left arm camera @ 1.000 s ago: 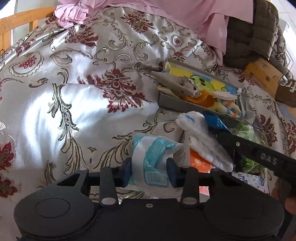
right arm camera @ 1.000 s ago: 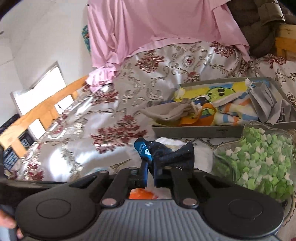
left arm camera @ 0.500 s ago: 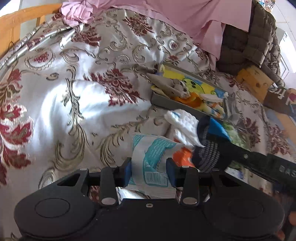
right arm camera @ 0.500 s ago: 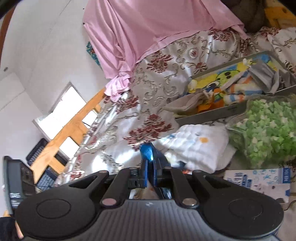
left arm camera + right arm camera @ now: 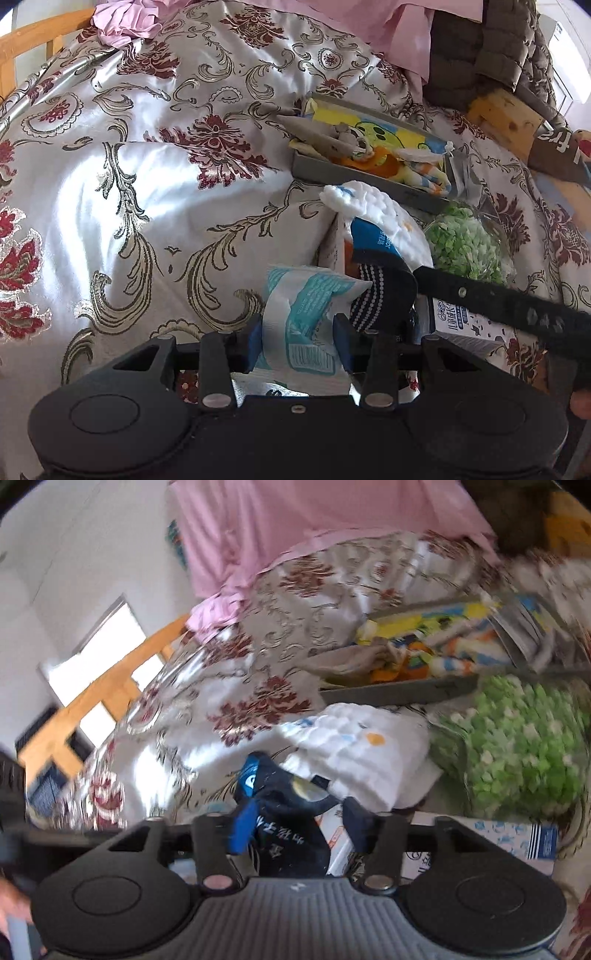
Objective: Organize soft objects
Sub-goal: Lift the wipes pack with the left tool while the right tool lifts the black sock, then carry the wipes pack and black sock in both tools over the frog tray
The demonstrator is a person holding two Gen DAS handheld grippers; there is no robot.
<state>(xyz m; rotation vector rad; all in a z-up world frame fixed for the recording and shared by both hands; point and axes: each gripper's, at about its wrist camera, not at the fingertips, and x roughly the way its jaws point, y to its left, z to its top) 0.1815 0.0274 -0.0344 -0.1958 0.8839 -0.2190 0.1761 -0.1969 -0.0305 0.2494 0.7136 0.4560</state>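
Fingers of the left gripper (image 5: pixel 297 338) clamp a white-and-teal packet (image 5: pixel 306 314) at lower centre of the left view. Just right of it a dark sock (image 5: pixel 384 291) lies by the right gripper's arm. In the right view the right gripper (image 5: pixel 295 827) stands open, the sock (image 5: pixel 288 812) loose between its fingers. Beyond lie a white cloth (image 5: pixel 354 753), a bag of green bits (image 5: pixel 517 746), then a grey tray (image 5: pixel 369 177) of soft toys on the bedspread (image 5: pixel 147 184).
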